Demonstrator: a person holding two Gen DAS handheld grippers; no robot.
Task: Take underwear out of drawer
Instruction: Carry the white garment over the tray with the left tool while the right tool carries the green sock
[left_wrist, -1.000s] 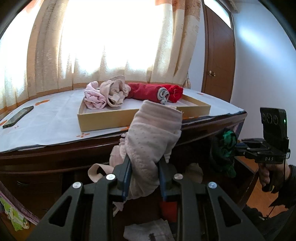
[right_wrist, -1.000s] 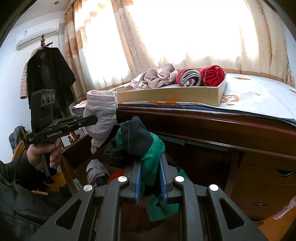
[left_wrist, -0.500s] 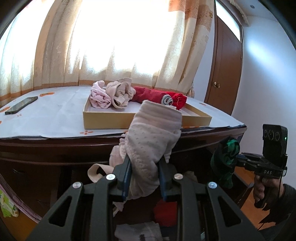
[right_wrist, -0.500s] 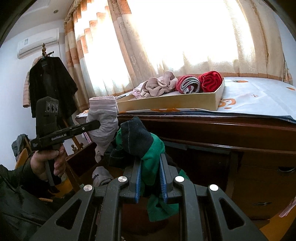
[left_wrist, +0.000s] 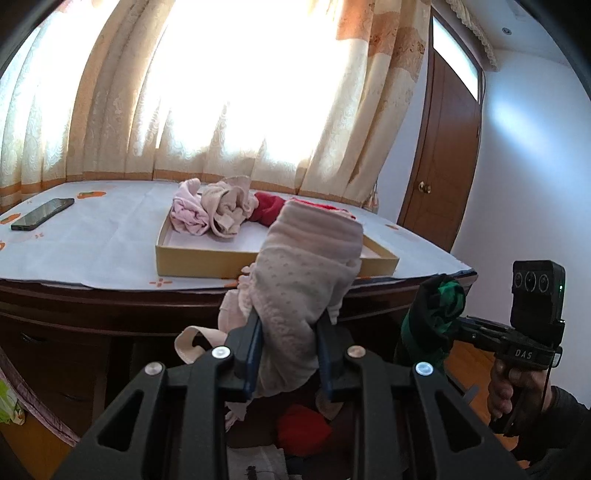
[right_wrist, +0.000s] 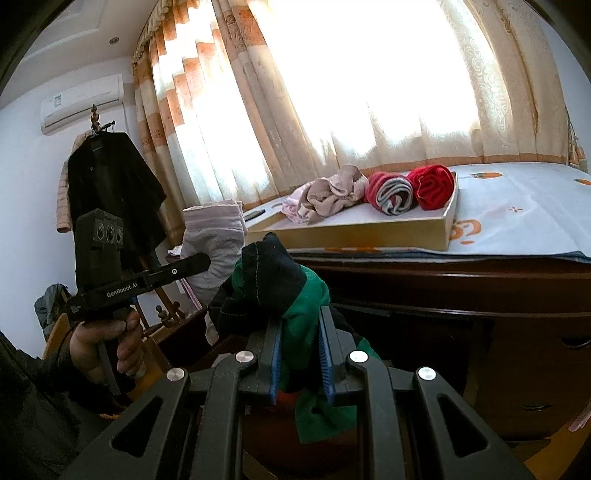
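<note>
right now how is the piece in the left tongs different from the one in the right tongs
The left tongs hold pale pink dotted underwear; the right tongs hold green and black underwear. The pink piece looks bulkier and stands taller above its tongs; the green one sits lower and more crumpled. Both are clamped and held up in front of the dresser.

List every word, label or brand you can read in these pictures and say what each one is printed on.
"GenRobot.AI": in white on the side bar of the left gripper, seen from the right wrist.
"DAS": on the body of the right gripper, seen from the left wrist.
Air conditioner: a small sticker on its front, too small to read.
Nothing else legible; the phone has a dark screen, and the cardboard tray shows no print.
</note>
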